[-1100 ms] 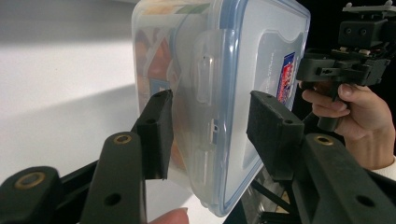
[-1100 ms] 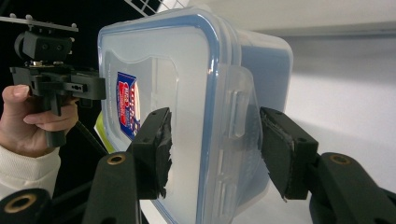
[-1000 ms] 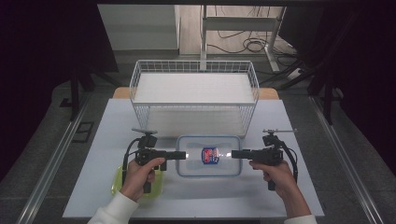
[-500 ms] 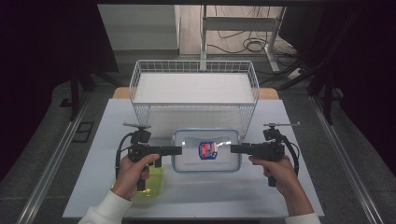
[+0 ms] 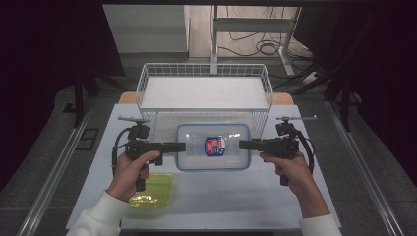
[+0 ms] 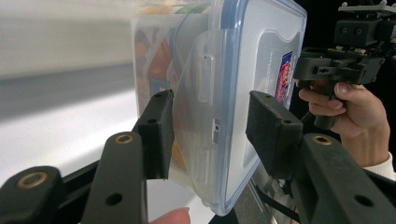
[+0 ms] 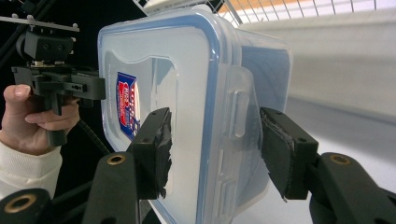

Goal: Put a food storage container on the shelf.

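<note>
A clear plastic container with a blue-rimmed lid and a red and blue label hangs level between my two grippers, in front of the wire basket. My left gripper is shut on its left end and my right gripper on its right end. In the left gripper view my jaws clamp the container around its side latch, one pad on the lid and one on the body. In the right gripper view my jaws hold the container at the opposite latch the same way.
A white wire basket stands just behind the container. A yellow-green tray lies on the white table by the person's left forearm. Metal rails run along both table sides.
Both grippers have carried the container away from the person, toward the basket. The left hand has moved off the yellow-green tray, which now lies uncovered.
</note>
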Tool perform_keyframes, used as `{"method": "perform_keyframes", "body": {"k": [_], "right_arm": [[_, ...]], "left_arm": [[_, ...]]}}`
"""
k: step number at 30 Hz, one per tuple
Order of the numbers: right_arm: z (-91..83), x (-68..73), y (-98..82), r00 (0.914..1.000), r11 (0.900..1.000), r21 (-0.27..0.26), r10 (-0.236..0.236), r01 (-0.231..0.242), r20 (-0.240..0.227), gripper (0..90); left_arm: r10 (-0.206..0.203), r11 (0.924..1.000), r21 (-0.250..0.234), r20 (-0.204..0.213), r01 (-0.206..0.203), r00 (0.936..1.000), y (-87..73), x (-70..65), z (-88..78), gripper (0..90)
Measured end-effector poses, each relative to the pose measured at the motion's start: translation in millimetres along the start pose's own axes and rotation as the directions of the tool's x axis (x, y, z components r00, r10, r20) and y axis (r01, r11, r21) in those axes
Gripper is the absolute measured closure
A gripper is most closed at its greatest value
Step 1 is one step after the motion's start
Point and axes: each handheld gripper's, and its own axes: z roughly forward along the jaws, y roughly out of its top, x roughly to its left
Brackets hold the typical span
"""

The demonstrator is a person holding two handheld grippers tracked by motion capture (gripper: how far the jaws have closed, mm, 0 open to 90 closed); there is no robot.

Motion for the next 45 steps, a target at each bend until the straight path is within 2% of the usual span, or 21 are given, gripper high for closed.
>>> {"method": "perform_keyframes", "body": {"k": [15, 22, 23, 24, 25, 26, 29, 32, 33, 35, 36, 38, 45], "right_arm": [[2.7, 14.4, 32.9, 0.9991, 0.999, -0.028, -0.043, 0.043, 0.0, 45.5], [0.3, 21.3, 58.9, 0.9983, 0.997, -0.042, -0.059, 0.059, 0.004, 45.5], [0.6, 22.2, 62.9, 0.9981, 0.997, -0.043, -0.061, 0.061, 0.005, 45.5], [1.1, 22.9, 66.9, 0.9979, 0.997, -0.043, -0.064, 0.064, 0.007, 45.5], [1.1, 22.9, 66.9, 0.9979, 0.997, -0.043, -0.064, 0.064, 0.007, 45.5], [2.4, 23.2, 76.5, 0.9977, 0.997, -0.045, -0.068, 0.068, 0.008, 45.5], [4.7, 20.3, 88.4, 0.9983, 0.997, -0.047, -0.059, 0.059, 0.005, 45.5], [8.2, 16.3, 102.4, 0.9987, 0.998, -0.044, -0.052, 0.052, -0.002, 45.5], [8.2, 16.3, 102.4, 0.9987, 0.998, -0.044, -0.052, 0.052, -0.002, 45.5], [11.2, 13.4, 113.0, 0.9988, 0.998, -0.05, -0.048, 0.048, -0.01, 45.5], [13.4, 9.9, 121.6, 0.9985, 0.996, -0.07, -0.052, 0.051, -0.013, 45.5], [16.7, 5.0, 128.2, 0.999, 0.996, -0.075, -0.043, 0.042, -0.014, 45.4], [27.5, -8.4, 151.9, 0.9995, 0.998, -0.056, -0.027, 0.028, 0.016, 45.4]], "left_arm": [[0.024, 0.9993, -0.027, 0.002, -0.024, 0.9997, 30.7, -5.1, -16.9, 52.5], [0.045, 0.9982, -0.04, 0.007, -0.045, 0.9989, 57.3, -9.3, -24.2, 52.5], [0.045, 0.9982, -0.04, 0.007, -0.045, 0.9989, 57.3, -9.3, -24.2, 52.6], [0.047, 0.9979, -0.044, 0.008, -0.047, 0.9989, 65.5, -8.4, -25.8, 52.5], [0.047, 0.9979, -0.044, 0.008, -0.047, 0.9989, 65.5, -8.4, -25.8, 52.5], [0.047, 0.9978, -0.047, 0.008, -0.047, 0.9988, 74.1, -7.5, -26.5, 52.5], [0.042, 0.9979, -0.05, 0.005, -0.041, 0.9991, 82.7, -6.9, -26.3, 52.6], [0.047, 0.9973, -0.056, -0.004, -0.047, 0.9989, 100.7, -4.9, -26.8, 52.7], [0.047, 0.9973, -0.056, -0.004, -0.047, 0.9989, 100.7, -4.9, -26.8, 52.7], [0.052, 0.9959, -0.073, -0.006, -0.053, 0.9986, 110.9, -3.9, -27.8, 52.8], [0.046, 0.9957, -0.08, -0.004, -0.046, 0.9989, 121.1, -1.0, -26.5, 53.2], [0.045, 0.996, -0.076, -0.004, -0.046, 0.999, 130.7, 4.6, -22.7, 53.2], [0.039, 0.9972, -0.064, -0.004, -0.039, 0.9992, 158.0, 22.2, -10.0, 52.3]]}}
